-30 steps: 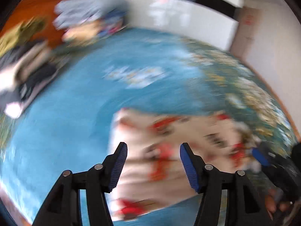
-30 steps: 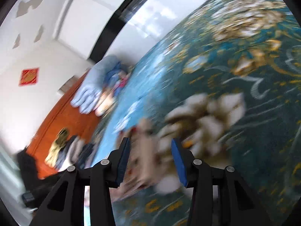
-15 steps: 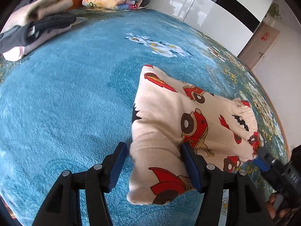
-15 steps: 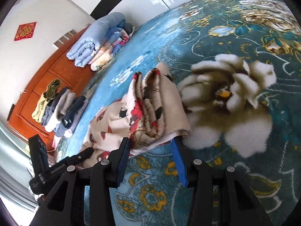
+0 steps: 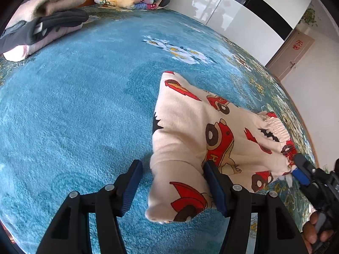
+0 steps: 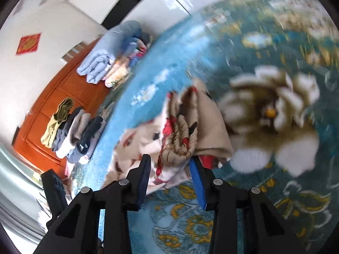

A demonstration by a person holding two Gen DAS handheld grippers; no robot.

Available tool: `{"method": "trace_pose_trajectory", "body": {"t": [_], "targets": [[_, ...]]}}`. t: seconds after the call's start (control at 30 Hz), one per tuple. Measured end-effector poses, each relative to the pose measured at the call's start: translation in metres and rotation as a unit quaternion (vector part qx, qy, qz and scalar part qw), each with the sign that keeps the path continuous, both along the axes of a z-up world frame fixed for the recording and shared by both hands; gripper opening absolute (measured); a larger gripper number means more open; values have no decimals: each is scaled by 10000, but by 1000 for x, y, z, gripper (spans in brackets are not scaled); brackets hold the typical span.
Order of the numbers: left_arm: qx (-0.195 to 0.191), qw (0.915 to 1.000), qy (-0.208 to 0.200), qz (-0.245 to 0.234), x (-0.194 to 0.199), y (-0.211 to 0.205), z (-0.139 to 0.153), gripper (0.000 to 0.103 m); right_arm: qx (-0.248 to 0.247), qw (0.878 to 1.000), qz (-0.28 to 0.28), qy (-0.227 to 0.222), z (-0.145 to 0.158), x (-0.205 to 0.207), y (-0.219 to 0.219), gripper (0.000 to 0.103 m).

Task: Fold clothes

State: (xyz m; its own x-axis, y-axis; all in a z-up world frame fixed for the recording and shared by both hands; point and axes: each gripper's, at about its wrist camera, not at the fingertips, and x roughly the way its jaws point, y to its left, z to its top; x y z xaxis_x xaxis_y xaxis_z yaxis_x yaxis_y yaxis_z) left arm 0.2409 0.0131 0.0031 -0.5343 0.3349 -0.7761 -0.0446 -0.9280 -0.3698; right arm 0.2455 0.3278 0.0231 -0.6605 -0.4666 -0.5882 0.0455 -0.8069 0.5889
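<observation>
L claw [image 5: 171, 187]: jaws apart, straddling the near cuff of the kids' pants [image 5: 201, 148]; R pad touches cloth, L pad clear. I'm not gripping yet.
R claw [image 6: 170, 178]: jaws have just been closing w/ the bunched waistband end between them; can't tell if pads press yet, view's blurred.
Pants: cream w/ red cars, folded, lying on the blue blanket [image 5: 74, 110], betw. both claws.
Risk 1: if I close L off-centre, I'd catch only the top layer & the fold peels open.
Risk 2: R bites blanket pile w/ the cloth, drags it.
Far: folded stacks [image 5: 42, 21] at the headboard, well apart.
</observation>
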Motion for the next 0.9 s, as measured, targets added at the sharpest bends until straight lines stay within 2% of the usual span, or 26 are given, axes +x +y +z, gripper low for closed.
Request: {"method": "trace_pose_trajectory", "body": {"t": [0.13, 0.33, 0.4, 0.43, 0.47, 0.57, 0.7, 0.73, 0.8, 0.9], "targets": [[19, 10000, -8, 16, 1, -1, 0, 65, 115, 9999, 42, 28, 5, 3, -5, 40], [3, 10000, -20, 7, 2, -2, 3, 65, 2, 9998, -102, -154, -13, -11, 2, 40], [42, 10000, -6, 50, 4, -6, 5, 65, -147, 9989, -228, -387, -23, -21, 5, 38], [77, 9999, -2, 71, 5, -9, 6, 65, -196, 9991, -200, -326, -20, -24, 4, 28], [131, 9999, -13, 92, 4, -12, 7, 65, -202, 9995, -151, -206, -14, -25, 1, 24], [226, 9997, 68, 74, 5, -15, 12, 65, -223, 9996, -2, 153, 3, -28, -6, 19], [297, 9993, 235, 5, 7, -17, 22, 67, -198, 9957, 77, 899, 42, -23, 6, 19], [150, 9996, 234, 0, 6, -14, 21, 67, -142, 9950, 5, 991, 47, -21, 13, 19], [-38, 9999, 111, 6, 3, -9, 13, 67, -26, 9970, -72, 769, 38, -24, 24, 20], [115, 9999, 24, 4, 2, -13, 9, 67, 235, 9994, -182, -151, -6, -37, 30, 20]]}}
